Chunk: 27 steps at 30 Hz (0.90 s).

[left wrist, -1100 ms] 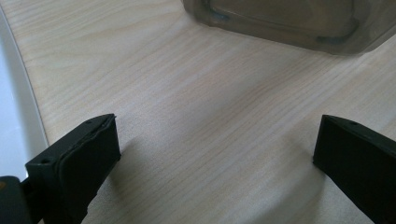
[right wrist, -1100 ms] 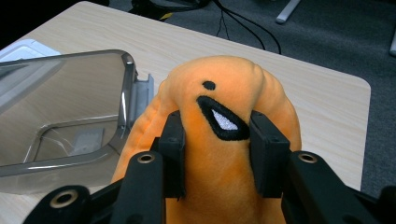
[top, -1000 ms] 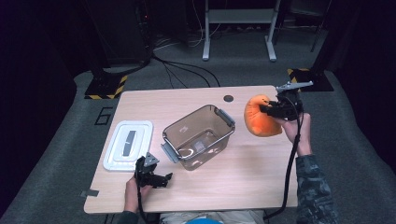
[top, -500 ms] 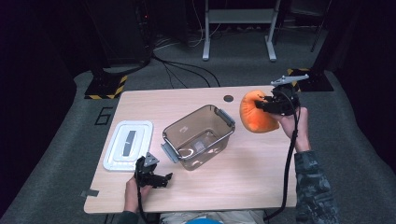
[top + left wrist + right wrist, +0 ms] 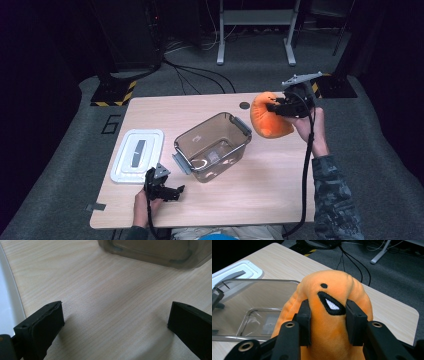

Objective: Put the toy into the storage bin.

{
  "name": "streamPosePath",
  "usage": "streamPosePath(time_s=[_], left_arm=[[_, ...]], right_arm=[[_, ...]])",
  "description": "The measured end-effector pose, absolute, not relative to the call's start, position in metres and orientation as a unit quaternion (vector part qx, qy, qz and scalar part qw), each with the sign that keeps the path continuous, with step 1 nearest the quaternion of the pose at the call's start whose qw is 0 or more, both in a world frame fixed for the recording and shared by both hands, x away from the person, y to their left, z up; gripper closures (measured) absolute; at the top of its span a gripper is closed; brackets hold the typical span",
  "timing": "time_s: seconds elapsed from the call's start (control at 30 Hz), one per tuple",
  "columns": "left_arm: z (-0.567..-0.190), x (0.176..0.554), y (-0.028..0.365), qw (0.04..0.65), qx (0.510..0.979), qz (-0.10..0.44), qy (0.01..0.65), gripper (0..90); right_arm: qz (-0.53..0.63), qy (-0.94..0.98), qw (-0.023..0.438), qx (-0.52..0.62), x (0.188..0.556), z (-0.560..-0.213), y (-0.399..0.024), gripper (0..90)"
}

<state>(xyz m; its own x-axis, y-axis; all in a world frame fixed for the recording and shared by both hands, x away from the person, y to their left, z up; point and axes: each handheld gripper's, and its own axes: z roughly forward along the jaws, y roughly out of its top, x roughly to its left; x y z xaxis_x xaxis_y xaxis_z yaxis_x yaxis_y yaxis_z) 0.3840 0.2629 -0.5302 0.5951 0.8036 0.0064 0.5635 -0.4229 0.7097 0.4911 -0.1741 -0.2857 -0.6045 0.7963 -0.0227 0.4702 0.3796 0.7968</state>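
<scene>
An orange plush toy (image 5: 267,117) with a stitched black mouth (image 5: 330,305) hangs above the table's far right part, and my right gripper (image 5: 280,106) is shut on it, pads pressing into its soft body (image 5: 329,322). Left of it stands a clear brown plastic bin (image 5: 212,145), open at the top; its rim (image 5: 257,281) lies just beyond the toy in the right gripper view. Near the table's front edge my left gripper (image 5: 172,190) rests low over the wood, open, with bare tabletop between its pads (image 5: 47,325).
A white lid (image 5: 137,155) lies flat left of the bin; its edge (image 5: 7,302) runs along the left of the left gripper view. A dark round hole (image 5: 244,105) marks the table's far edge. Cables and stand legs cross the grey floor beyond.
My right gripper has lifted the plush toy and carried it left, toward the bin. The left gripper has stayed in place.
</scene>
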Motion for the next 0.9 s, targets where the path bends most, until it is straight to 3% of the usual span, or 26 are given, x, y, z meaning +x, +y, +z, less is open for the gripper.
streamPosePath(time_s=[0.9], left_arm=[[-0.530,0.384,0.263,0.339,0.828,0.176,0.412,0.0]], right_arm=[[0.380,0.848,0.195,0.314,0.503,-0.267,-0.116,61.6]])
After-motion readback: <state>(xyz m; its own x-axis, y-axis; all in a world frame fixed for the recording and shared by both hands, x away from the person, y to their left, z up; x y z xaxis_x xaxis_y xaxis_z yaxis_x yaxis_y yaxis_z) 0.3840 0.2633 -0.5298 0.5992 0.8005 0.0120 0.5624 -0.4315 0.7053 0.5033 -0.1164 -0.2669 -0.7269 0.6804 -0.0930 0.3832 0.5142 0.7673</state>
